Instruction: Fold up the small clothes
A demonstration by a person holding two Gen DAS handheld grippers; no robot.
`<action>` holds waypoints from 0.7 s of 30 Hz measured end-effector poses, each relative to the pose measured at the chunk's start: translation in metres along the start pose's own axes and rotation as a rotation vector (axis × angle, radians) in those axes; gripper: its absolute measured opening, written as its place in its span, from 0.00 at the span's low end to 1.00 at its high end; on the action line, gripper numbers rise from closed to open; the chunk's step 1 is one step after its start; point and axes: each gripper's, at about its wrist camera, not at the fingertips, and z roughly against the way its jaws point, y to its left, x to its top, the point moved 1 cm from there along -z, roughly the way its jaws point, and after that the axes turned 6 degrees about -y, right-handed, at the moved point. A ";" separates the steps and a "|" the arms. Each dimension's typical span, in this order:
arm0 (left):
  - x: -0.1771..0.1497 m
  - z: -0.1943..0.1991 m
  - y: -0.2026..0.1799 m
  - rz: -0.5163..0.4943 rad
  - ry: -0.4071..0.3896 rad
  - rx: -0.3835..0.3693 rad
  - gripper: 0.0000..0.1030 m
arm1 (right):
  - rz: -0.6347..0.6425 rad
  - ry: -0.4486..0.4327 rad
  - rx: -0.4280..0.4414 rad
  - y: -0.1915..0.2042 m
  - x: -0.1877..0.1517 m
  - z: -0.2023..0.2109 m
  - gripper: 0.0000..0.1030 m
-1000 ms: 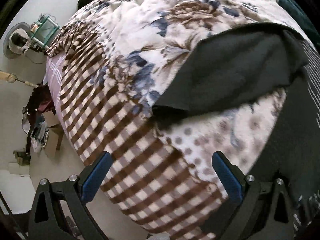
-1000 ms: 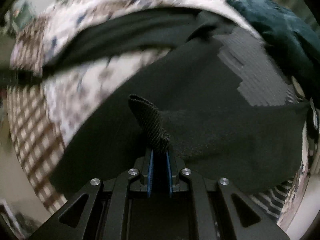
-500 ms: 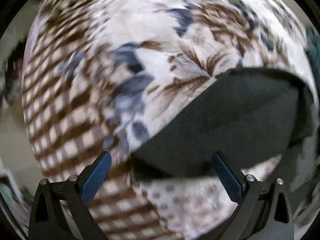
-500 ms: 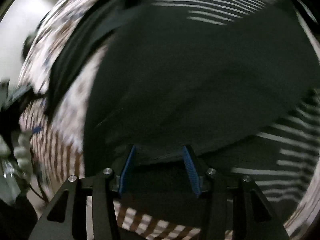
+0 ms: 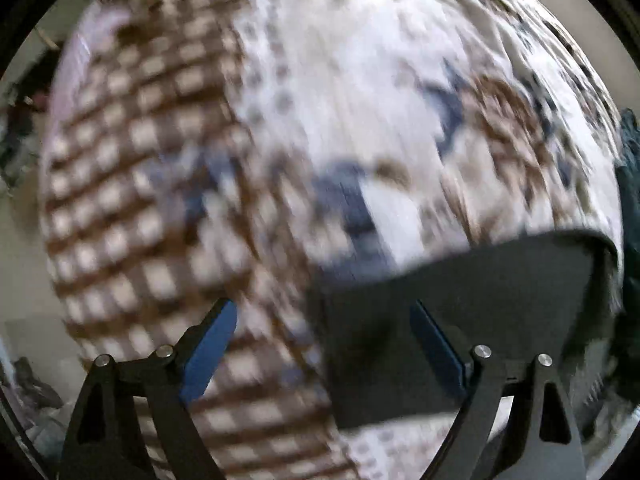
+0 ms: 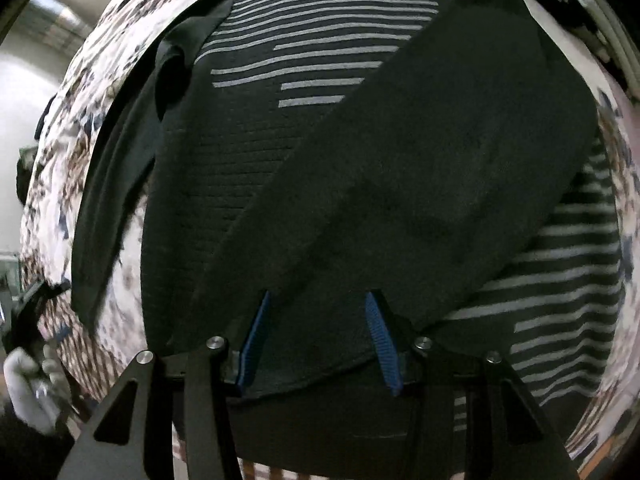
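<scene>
Our left gripper points down over the bed, its jaws closing, with the left end of a dark sleeve reaching in between them; the pads do not yet press it. The sleeve runs off to the gripper's right. Our right gripper stands half apart, holding nothing, above the dark striped sweater, whose other sleeve crosses diagonally ahead. The left is nearer a graspable edge. The floral blanket looks soft and yielding.

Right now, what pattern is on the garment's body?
Dark with grey horizontal stripes on the garment; right wrist view shows it best.
</scene>
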 end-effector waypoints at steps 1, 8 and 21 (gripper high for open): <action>-0.006 -0.004 -0.002 -0.016 0.009 0.005 0.86 | -0.024 0.000 0.002 -0.001 -0.001 -0.001 0.50; -0.021 -0.005 -0.047 -0.104 -0.190 0.053 0.05 | -0.149 0.014 -0.034 -0.015 -0.004 -0.016 0.50; -0.062 0.158 -0.161 -0.396 -0.458 -0.278 0.04 | -0.241 -0.058 -0.030 -0.088 -0.014 0.023 0.50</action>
